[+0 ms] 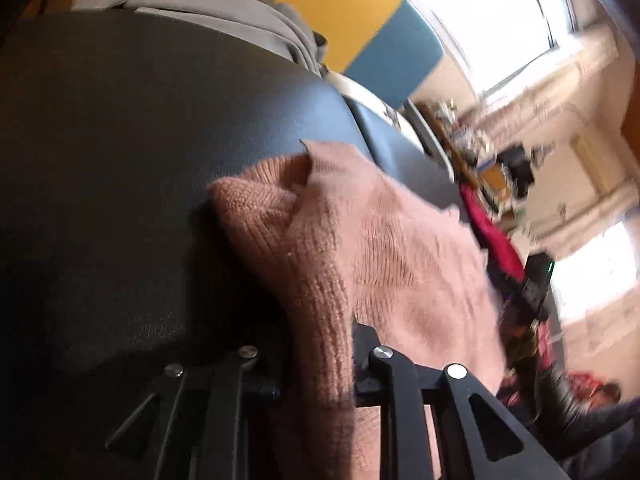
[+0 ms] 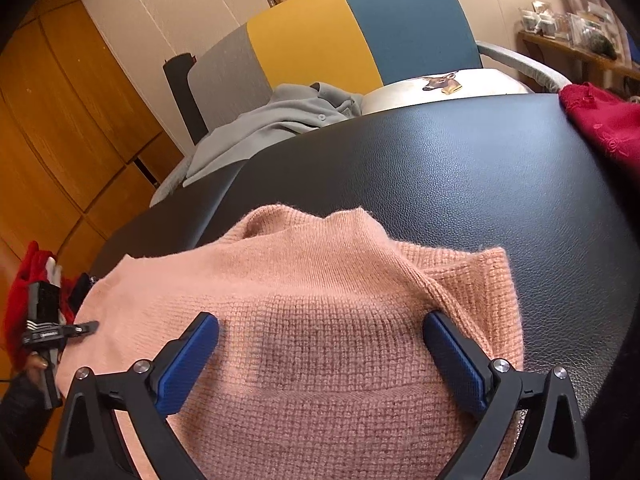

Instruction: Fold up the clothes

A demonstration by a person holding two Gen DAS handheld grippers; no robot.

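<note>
I am holding a ribbed strip of the pink sweater (image 1: 360, 264) clenched in my left fingers (image 1: 320, 364), while my right fingers (image 2: 320, 344) are hovering spread wide over its folded body on the black counter (image 2: 460, 168). If I am tugging left too hard, the loose knit could slide and undo the fold, since nothing is pinning it.

The sweater (image 2: 304, 320) lies on the worktop (image 2: 460, 176), near its front edge. Behind the worktop, a shirt (image 2: 276, 120) lies left of a cushion (image 2: 440, 88), both before the chair back (image 2: 360, 28). Another garment (image 2: 604, 124) drapes the worktop's right edge.
</note>
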